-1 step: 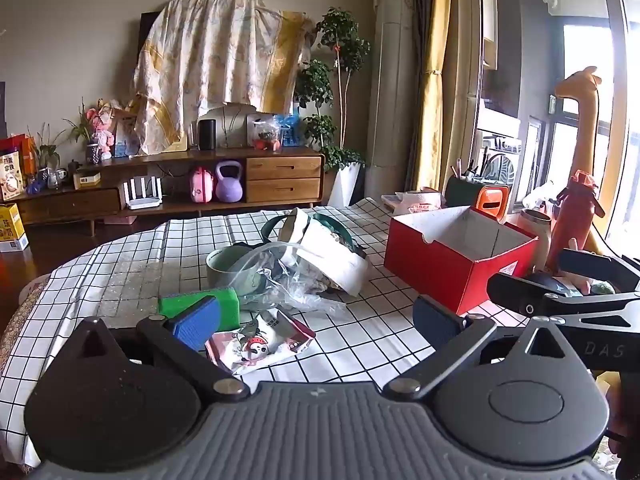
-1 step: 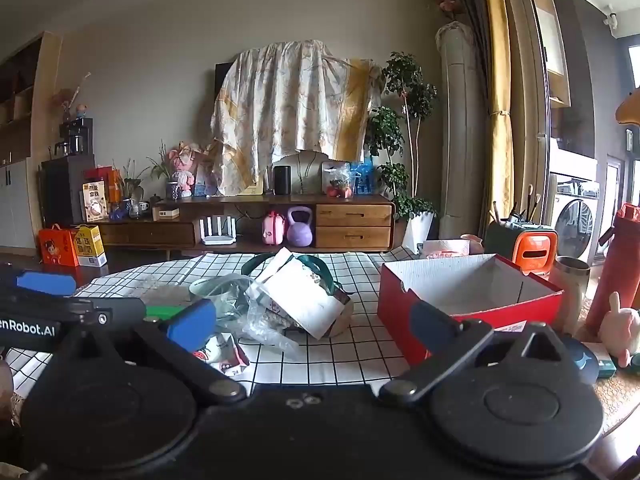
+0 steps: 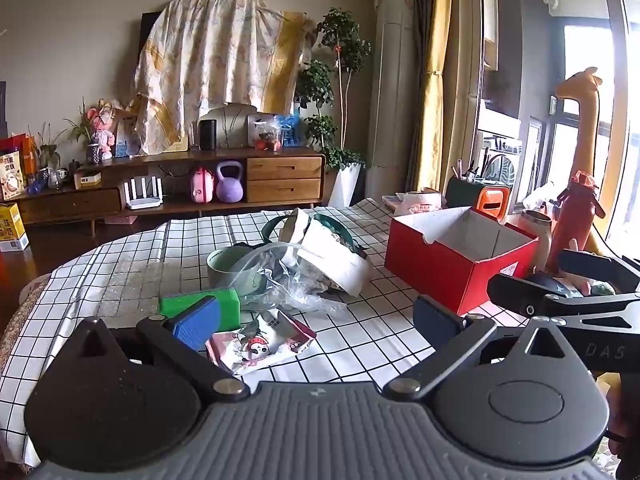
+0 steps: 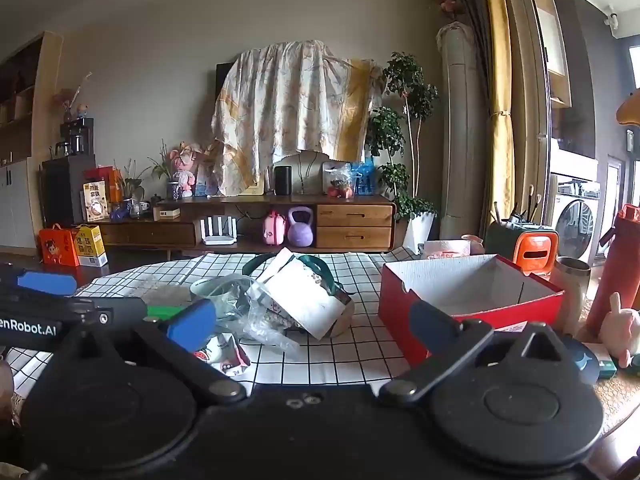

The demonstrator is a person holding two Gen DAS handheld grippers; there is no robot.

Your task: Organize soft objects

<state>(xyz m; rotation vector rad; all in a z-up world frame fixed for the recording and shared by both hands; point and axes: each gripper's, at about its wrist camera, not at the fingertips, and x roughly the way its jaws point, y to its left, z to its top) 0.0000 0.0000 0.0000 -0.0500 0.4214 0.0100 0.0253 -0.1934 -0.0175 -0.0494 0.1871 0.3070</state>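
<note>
A pile lies mid-table on the checked cloth [image 3: 360, 344]: a pink snack packet [image 3: 260, 340], a green sponge [image 3: 200, 308], a crumpled clear plastic bag [image 3: 288, 284], a white paper bag with green handles [image 3: 332, 256] and a pale green bowl [image 3: 228, 264]. An open, empty red box [image 3: 460, 256] stands to the right. My left gripper [image 3: 316, 320] is open and empty, just short of the packet. My right gripper [image 4: 312, 320] is open and empty, facing the pile [image 4: 296, 300] and the red box [image 4: 468, 292].
A red bottle [image 3: 576, 220], a steel cup [image 3: 536, 232], an orange-and-green pen holder [image 3: 480, 196] and a pink rabbit toy [image 4: 620, 324] crowd the table's right edge. A wooden TV cabinet [image 3: 200, 184] stands beyond the table.
</note>
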